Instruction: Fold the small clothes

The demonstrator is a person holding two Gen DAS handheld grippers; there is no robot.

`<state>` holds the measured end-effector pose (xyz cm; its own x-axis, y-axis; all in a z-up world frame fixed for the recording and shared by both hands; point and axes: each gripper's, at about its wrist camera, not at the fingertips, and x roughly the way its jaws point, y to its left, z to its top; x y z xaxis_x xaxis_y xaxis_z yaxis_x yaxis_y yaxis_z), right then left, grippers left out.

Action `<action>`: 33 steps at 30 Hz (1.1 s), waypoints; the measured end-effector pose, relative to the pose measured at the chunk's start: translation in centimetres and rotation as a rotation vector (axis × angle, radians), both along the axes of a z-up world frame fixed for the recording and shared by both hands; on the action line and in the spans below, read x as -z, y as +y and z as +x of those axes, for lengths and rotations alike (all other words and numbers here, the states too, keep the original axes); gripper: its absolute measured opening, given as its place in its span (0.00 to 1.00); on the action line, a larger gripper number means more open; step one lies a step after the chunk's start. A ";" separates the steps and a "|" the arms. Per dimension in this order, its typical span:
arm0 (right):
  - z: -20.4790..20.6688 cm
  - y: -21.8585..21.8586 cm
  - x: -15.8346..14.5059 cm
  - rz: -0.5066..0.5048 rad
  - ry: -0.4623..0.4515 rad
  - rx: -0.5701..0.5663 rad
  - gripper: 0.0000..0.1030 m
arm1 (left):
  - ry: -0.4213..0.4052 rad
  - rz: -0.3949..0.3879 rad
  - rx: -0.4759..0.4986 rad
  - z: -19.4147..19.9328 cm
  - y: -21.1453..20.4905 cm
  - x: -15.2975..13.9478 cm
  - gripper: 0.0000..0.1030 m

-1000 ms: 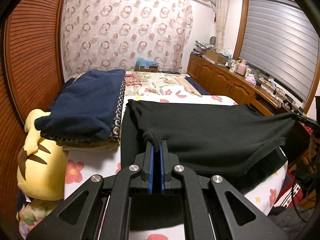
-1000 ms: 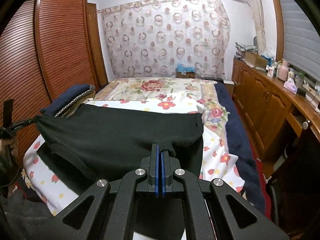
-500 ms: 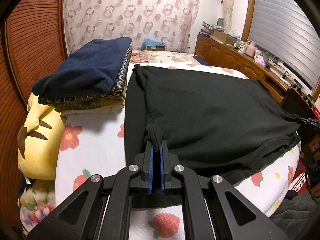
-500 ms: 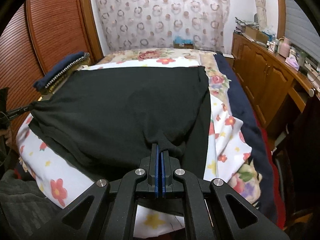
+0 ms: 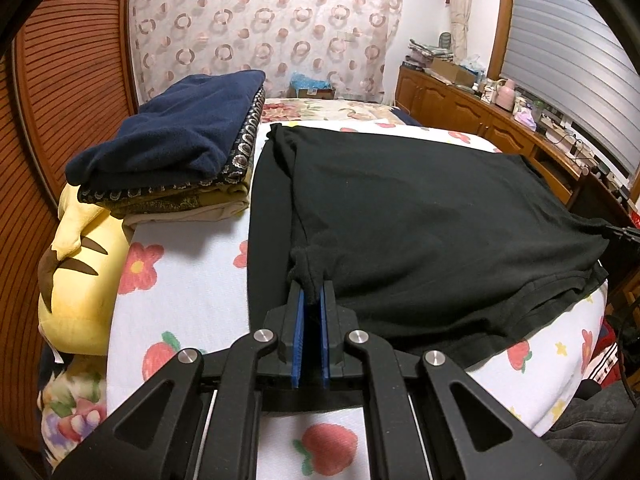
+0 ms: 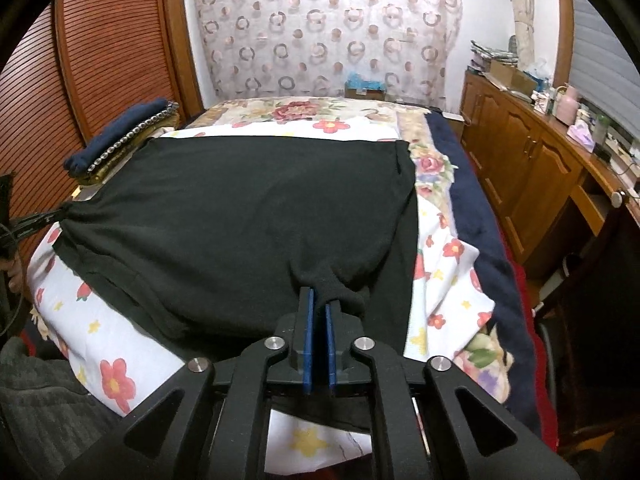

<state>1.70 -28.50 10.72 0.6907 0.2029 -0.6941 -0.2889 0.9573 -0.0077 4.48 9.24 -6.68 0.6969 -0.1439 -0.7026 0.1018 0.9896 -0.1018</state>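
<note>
Black garment (image 5: 420, 216) now lower, flat on bed (image 5: 192, 280) (each gripper (image 5: 311, 294) (image 6: 319, 300) pinching a corner).

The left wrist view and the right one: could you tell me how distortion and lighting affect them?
Left wrist view: fisheye bows the wardrobe and dark corners vignette; warm indoor light, black garment shows little detail. Right wrist view: same curvature and vignette, bedsheet bright, garment folds hard to read; sharp overall.
</note>
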 end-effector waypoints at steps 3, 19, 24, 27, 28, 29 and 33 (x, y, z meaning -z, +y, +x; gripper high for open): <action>-0.7 -0.1 -0.5 -0.004 -0.011 -0.005 0.14 | 0.000 0.002 0.001 0.0 0.0 0.0 0.07; -0.5 1.9 0.3 -0.027 -0.047 -0.032 0.48 | 0.029 -0.018 -0.022 0.3 0.8 0.5 0.54; 1.6 4.3 2.2 -0.006 -0.056 -0.071 0.49 | 0.043 -0.008 -0.034 0.6 0.9 0.9 0.60; 2.9 5.0 3.8 0.000 -0.051 -0.073 0.49 | 0.065 -0.014 -0.042 1.0 1.1 1.6 0.60; 3.2 5.0 4.2 -0.006 -0.059 -0.055 0.49 | 0.072 -0.015 -0.043 1.0 1.3 1.8 0.60; 3.3 5.1 4.3 -0.012 -0.067 -0.030 0.49 | 0.077 -0.014 -0.045 1.1 1.3 2.0 0.60; 3.3 5.2 5.8 0.000 -0.058 -0.014 0.49 | 0.092 -0.024 -0.047 1.2 1.6 2.5 0.60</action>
